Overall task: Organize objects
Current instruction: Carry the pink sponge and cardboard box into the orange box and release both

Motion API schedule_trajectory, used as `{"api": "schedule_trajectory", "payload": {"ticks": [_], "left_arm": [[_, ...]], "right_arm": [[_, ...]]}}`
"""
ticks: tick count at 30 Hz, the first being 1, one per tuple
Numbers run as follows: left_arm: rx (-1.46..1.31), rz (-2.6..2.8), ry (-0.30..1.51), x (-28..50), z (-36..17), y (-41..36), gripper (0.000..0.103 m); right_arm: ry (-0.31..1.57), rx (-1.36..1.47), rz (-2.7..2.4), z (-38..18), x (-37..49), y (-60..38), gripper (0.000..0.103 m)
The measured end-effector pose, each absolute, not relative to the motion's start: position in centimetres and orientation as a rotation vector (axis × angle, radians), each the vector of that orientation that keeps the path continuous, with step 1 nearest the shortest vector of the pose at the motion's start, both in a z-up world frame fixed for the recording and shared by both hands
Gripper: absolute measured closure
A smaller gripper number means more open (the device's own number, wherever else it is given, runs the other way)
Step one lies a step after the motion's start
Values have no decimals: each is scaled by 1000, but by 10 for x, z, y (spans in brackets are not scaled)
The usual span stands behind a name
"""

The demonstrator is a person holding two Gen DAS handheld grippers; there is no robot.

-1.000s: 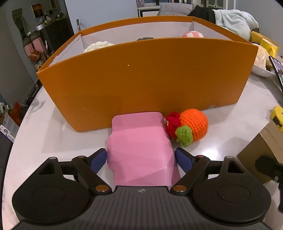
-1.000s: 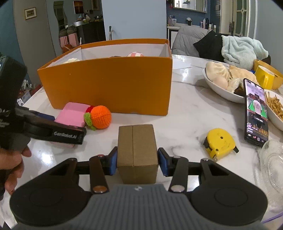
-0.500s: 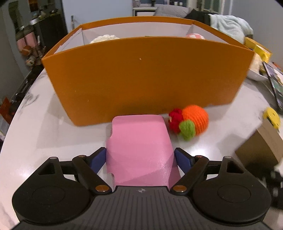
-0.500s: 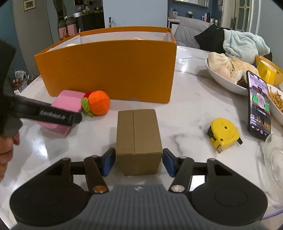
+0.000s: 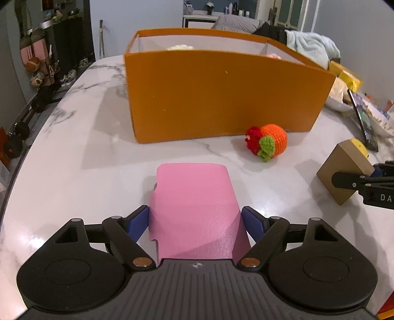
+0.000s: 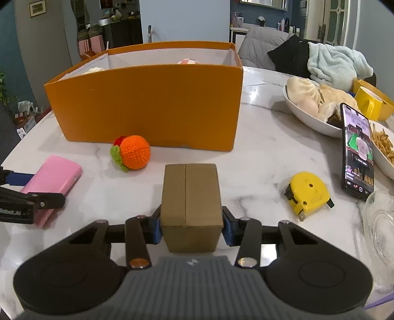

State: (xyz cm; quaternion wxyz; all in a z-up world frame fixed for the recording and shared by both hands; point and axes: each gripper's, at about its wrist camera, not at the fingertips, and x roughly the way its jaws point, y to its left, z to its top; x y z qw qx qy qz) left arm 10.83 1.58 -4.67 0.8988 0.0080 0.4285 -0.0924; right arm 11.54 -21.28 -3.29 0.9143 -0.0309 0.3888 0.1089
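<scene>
A white marble table (image 6: pixel 258 152) is seen; grey-blue walls (image 6: pixel 184 22), a framed picture (image 6: pixel 37 8) and a dark cabinet (image 6: pixel 120 32) are shown behind.

From the right wrist view, the carton (image 6: pixel 190 197) sits at the centre of the bench (image 6: pixel 258 157), between the fingers of the right tongs (image 6: pixel 191 227). The big box (image 6: pixel 147 108) stands at 12 o'clock from the carton, further back on the bench. The knitted fruit (image 6: pixel 134 152) lies at 11 o'clock, just before the box wall. The case (image 6: pixel 53 182) lies at 9 o'clock, between the fingers of the left tongs (image 5: pixel 195 222). The tape measure (image 6: pixel 307 193) lies at 3 o'clock, the phone (image 6: pixel 358 150) at 2 o'clock behind it. The bowl (image 6: pixel 307 118) stands at 1 o'clock, behind the phone. Two soft things lie in the box.
</scene>
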Motion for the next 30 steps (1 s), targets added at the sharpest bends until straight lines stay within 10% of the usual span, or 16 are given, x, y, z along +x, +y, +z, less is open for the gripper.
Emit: {"api": "schedule_trajectory", "payload": {"ticks": [30], "left_arm": [[60, -261, 647, 191, 65, 7, 9]], "right_arm": [[576, -29, 316, 85, 184, -176, 56]]}}
